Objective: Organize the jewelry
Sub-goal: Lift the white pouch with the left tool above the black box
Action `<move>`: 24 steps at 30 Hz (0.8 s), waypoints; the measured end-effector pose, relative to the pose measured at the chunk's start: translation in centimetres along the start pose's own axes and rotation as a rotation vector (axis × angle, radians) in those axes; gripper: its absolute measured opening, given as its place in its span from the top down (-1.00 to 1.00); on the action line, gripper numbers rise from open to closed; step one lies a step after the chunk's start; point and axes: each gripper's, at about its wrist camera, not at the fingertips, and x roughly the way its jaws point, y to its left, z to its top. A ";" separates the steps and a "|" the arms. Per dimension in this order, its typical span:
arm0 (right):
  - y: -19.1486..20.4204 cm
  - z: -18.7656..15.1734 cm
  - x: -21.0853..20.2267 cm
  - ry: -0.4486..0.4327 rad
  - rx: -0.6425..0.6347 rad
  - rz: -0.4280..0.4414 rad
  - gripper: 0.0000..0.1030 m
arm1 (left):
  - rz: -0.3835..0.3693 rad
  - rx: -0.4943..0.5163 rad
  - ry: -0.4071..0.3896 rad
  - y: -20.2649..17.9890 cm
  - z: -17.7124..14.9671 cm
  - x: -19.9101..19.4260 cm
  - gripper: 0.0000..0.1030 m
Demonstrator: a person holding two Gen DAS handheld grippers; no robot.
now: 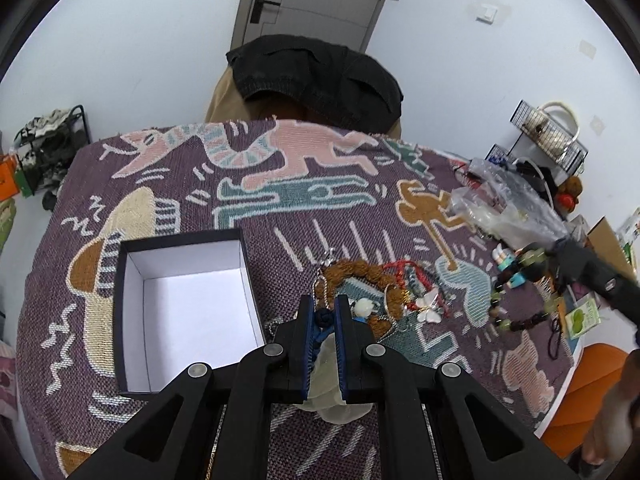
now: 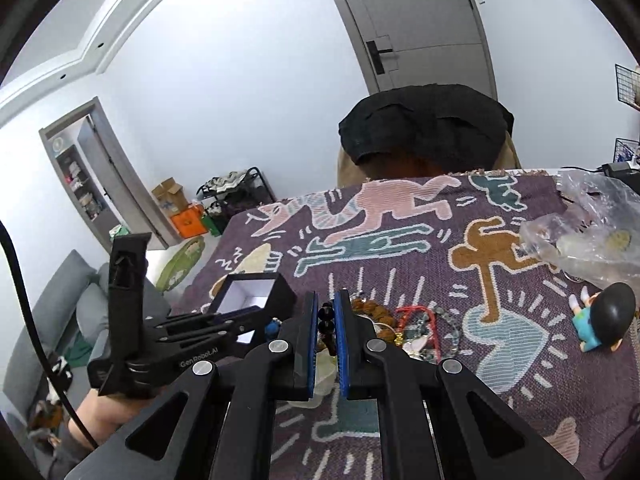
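Note:
My left gripper [image 1: 323,314] is shut on a dark blue knotted cord [image 1: 322,317]. A pale translucent pendant [image 1: 334,384] hangs from the cord below the fingers, just right of the open black box [image 1: 120,304] with its white inside. My right gripper [image 2: 326,318] is shut on a bracelet of dark and green beads [image 1: 506,312], which dangles as a loop above the cloth. The dark beads [image 2: 325,319] show between its blue pads. A jewelry pile [image 1: 392,292] of brown beads, red cord and a white butterfly lies between both grippers. In the right wrist view, the left gripper [image 2: 256,316] reaches in front of the box [image 2: 280,292].
A patterned purple cloth [image 1: 280,248] covers the table. Clear plastic bags [image 1: 504,200] lie at the right, with a small figurine [image 2: 600,320] near them. A chair draped in black cloth [image 1: 316,76] stands behind the table. Wire racks [image 1: 548,132] and clutter fill the far right.

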 end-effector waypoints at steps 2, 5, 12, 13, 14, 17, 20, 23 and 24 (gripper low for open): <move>0.3 -0.1 0.3 0.007 -0.002 0.005 0.82 | -0.026 -0.003 -0.040 0.0 0.6 -1.7 0.80; 0.7 -0.3 0.8 0.017 -0.002 0.014 0.82 | -0.048 0.004 -0.109 -0.1 1.8 -4.9 0.80; 1.8 -0.1 1.4 0.019 -0.005 0.037 0.82 | -0.057 0.043 -0.213 -0.9 4.5 -11.0 0.80; 2.0 0.0 1.4 0.017 -0.007 0.040 0.82 | -0.051 0.053 -0.225 -1.1 4.8 -11.7 0.80; 2.2 0.0 1.4 0.015 -0.010 0.043 0.82 | -0.049 0.057 -0.230 -1.2 5.0 -11.9 0.80; 2.9 0.3 1.2 0.009 -0.019 0.047 0.82 | -0.041 0.071 -0.254 -1.5 5.8 -13.3 0.80; 3.3 0.6 1.1 0.003 -0.025 0.050 0.82 | -0.039 0.084 -0.277 -1.7 6.4 -14.6 0.80; 3.7 0.8 0.9 -0.003 -0.027 0.053 0.82 | -0.035 0.102 -0.298 -2.3 6.9 -15.9 0.80; 3.8 0.8 0.8 -0.003 -0.026 0.055 0.82 | -0.036 0.110 -0.305 -2.5 7.2 -16.4 0.80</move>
